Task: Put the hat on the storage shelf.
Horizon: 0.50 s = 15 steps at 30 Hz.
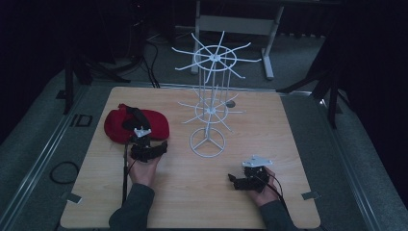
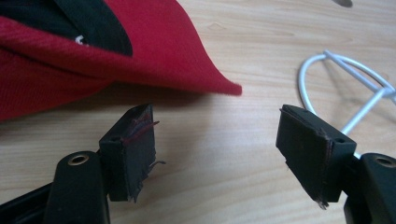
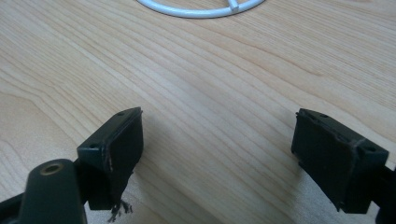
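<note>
**Holding both grippers apart over the table, cap and rack in front**

Watching from the high view, I see a pale wooden table [image 1: 192, 192] with a white wire display rack [image 1: 210, 103] standing near its middle. It has a ring base, a thin central pole and two tiers of spokes radiating outward, the upper tier wider than the lower. A red baseball cap [image 1: 137, 124] lies on the table left of the rack, with a black patch or strap showing on it.

My left gripper [image 1: 154, 147] sits just in front of the cap, held by the left hand [image 1: 143, 169]. In the left gripper view its jaws stand wide apart with nothing between them; the cap's red brim [image 2: 187, 70] lies just ahead, curving down to the table, and part of the rack's white ring base [image 2: 345, 88] shows at the right. Red fibres cling to the worn pad of the left jaw.

My right gripper [image 1: 238, 182] rests low at the near right of the table, well apart from the cap, in the right hand [image 1: 262, 190]. In the right gripper view its jaws are also spread and empty, bare wood grain between them, with the ring base [image 3: 201, 9] at the top edge.

Black cables trail back from both grippers along the forearms.
</note>
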Available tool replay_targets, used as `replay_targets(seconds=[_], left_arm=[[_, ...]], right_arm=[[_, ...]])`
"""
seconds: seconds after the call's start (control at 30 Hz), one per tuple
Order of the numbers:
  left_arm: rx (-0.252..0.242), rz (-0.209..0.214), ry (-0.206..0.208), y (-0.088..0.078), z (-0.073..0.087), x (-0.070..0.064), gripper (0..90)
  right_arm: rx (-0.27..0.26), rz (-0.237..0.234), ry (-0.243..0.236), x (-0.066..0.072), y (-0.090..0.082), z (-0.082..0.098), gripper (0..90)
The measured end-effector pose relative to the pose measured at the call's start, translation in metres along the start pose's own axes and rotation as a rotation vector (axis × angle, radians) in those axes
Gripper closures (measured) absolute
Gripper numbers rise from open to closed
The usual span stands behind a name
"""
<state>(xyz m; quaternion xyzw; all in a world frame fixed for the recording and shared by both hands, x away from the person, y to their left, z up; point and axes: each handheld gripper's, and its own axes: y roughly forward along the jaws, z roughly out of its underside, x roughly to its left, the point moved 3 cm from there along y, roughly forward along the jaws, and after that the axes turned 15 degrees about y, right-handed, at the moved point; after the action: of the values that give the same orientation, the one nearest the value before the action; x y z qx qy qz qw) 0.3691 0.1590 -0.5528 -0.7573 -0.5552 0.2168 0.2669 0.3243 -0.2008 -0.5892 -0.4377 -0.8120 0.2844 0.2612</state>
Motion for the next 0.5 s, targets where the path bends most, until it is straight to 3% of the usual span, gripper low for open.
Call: replay_targets(seconds=[0.3, 0.37, 0.5], left_arm=[[-0.011, -0.018, -0.073, 0.011, -0.01, -0.001, 26.6], [-0.01, -0.017, -0.114, 0.015, -0.01, 0.001, 26.5], [-0.01, -0.02, -0.148, 0.02, -0.011, 0.004, 26.6]], right_arm=[[0.0, 0.0, 0.001, 0.0, 0.0, 0.0, 16.6], [0.0, 0.0, 0.001, 0.0, 0.0, 0.0, 16.6], [0.0, 0.0, 0.0, 0.0, 0.0, 0.0, 16.6]])
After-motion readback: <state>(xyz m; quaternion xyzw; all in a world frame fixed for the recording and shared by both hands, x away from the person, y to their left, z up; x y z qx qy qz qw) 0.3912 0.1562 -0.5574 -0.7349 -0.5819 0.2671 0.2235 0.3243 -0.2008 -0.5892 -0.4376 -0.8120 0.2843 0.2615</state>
